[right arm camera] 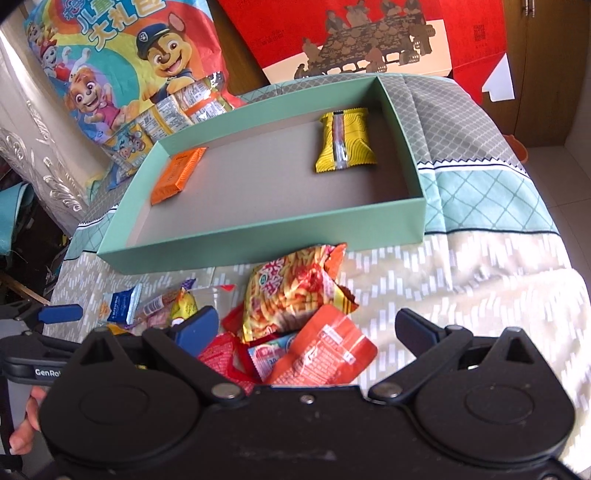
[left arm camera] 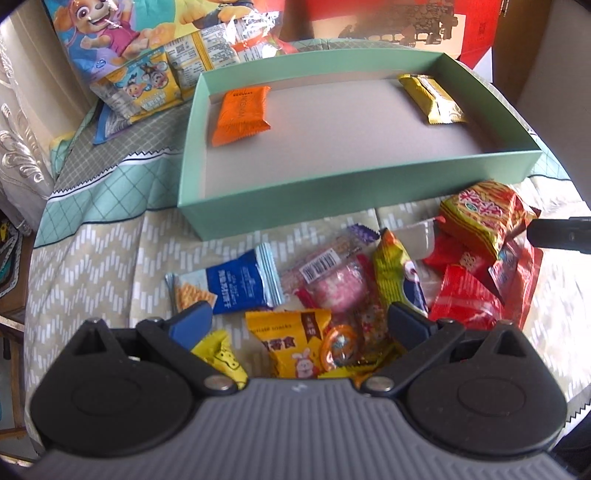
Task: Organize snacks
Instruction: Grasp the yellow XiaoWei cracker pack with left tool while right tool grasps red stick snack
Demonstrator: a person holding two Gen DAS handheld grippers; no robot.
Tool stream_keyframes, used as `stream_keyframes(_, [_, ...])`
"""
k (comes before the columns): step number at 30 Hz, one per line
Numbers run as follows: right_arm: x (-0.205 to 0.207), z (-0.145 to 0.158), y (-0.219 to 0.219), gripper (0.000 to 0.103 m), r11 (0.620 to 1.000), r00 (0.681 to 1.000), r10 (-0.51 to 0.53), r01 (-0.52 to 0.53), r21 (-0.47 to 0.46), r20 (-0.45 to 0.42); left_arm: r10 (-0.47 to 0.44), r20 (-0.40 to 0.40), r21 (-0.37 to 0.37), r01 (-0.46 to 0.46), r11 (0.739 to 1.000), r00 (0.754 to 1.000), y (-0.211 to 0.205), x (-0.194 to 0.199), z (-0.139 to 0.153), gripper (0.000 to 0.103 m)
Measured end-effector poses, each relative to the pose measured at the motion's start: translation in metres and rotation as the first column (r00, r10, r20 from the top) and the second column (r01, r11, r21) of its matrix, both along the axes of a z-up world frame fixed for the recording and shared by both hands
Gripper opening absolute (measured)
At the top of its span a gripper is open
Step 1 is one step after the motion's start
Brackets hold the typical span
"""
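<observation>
A mint green box lies on the cloth and holds an orange packet at its left and a yellow packet at its right. A pile of loose snacks lies in front of it: a blue packet, a pink candy pack, a yellow snack bag, a noodle bag and red packets. My left gripper is open above the pile, empty. My right gripper is open over the red packets, empty.
A cartoon-dog gift bag with packets spilling out leans at the back left. A red gift box stands behind the green box. The cloth-covered surface drops off at the right. A lace curtain hangs left.
</observation>
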State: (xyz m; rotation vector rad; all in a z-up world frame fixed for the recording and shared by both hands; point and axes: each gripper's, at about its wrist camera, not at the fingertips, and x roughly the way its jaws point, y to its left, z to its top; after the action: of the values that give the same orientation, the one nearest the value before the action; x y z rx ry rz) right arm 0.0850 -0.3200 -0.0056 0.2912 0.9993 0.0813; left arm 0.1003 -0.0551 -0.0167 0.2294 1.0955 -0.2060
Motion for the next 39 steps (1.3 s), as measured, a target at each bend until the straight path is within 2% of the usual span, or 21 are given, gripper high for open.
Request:
stream_keyframes(5, [-0.017, -0.01, -0.002, 0.103, 0.999, 0.999, -0.032, 0.032, 0.006, -0.01, 0.007, -0.022, -0.037, -0.008, 0.999, 1.0, 0.002, -0.028, -0.004, 0.103])
stream_keyframes(8, [-0.025, -0.02, -0.003, 0.093, 0.999, 0.998, -0.052, 0.053, 0.013, -0.023, 0.018, -0.033, -0.058, -0.02, 0.998, 0.999, 0.003, -0.041, -0.008, 0.099])
stream_keyframes(10, [-0.03, -0.027, -0.006, 0.084, 0.996, 0.997, -0.073, 0.074, 0.041, -0.038, 0.023, -0.045, -0.069, -0.026, 0.997, 0.999, 0.003, -0.047, -0.011, 0.093])
stream_keyframes(12, [-0.033, -0.033, -0.011, 0.074, 0.992, 0.994, -0.092, 0.096, 0.078, -0.056, 0.023, -0.054, -0.083, -0.028, 0.996, 0.998, 0.002, -0.051, -0.013, 0.08])
stream_keyframes(13, [-0.033, -0.036, -0.012, 0.07, 0.991, 0.993, -0.096, 0.101, 0.088, -0.064, 0.02, -0.06, -0.089, -0.026, 0.996, 0.998, 0.002, -0.052, -0.015, 0.077])
stream_keyframes(18, [-0.033, -0.042, -0.005, 0.063, 0.992, 0.996, -0.07, 0.076, 0.099, -0.058, -0.009, -0.077, -0.093, 0.002, 0.996, 0.997, -0.012, -0.055, -0.019, 0.075])
stream_keyframes(20, [-0.031, -0.044, 0.004, 0.06, 0.997, 0.998, -0.048, 0.051, 0.065, -0.048, -0.021, -0.09, -0.086, 0.013, 0.996, 0.996, -0.018, -0.056, -0.024, 0.075])
stream_keyframes(22, [-0.031, -0.043, 0.008, 0.041, 0.999, 0.999, -0.025, 0.026, 0.037, -0.034, -0.02, -0.079, -0.066, 0.015, 0.998, 0.997, -0.023, -0.059, -0.027, 0.076])
stream_keyframes(24, [-0.032, -0.04, 0.007, 0.026, 1.0, 0.999, -0.015, 0.016, 0.022, -0.032, -0.02, -0.073, -0.061, 0.015, 0.998, 0.997, -0.025, -0.06, -0.028, 0.074])
stream_keyframes(25, [-0.032, -0.04, 0.006, 0.022, 1.0, 0.999, -0.011, 0.012, 0.012, -0.036, -0.017, -0.067, -0.057, 0.013, 0.998, 0.998, -0.024, -0.06, -0.028, 0.071])
stream_keyframes(26, [-0.034, -0.041, 0.003, 0.02, 1.0, 0.999, -0.008, 0.008, 0.013, -0.045, -0.017, -0.061, -0.057, 0.013, 0.998, 0.998, -0.024, -0.06, -0.028, 0.054])
stream_keyframes(31, [-0.05, -0.04, -0.013, 0.02, 1.0, 0.999, -0.004, 0.004, 0.007, -0.034, -0.025, -0.062, -0.085, 0.02, 0.996, 0.998, -0.021, -0.061, -0.023, 0.05])
stream_keyframes(33, [-0.055, -0.041, -0.019, 0.02, 1.0, 0.999, -0.01, 0.01, 0.005, -0.04, -0.039, -0.09, -0.101, 0.03, 0.994, 0.995, -0.022, -0.062, -0.025, 0.051])
stream_keyframes(39, [-0.06, -0.042, -0.02, 0.022, 1.0, 0.999, -0.001, 0.0, -0.007, -0.036, -0.001, -0.15, -0.065, -0.009, 0.998, 0.989, -0.019, -0.068, -0.035, 0.069])
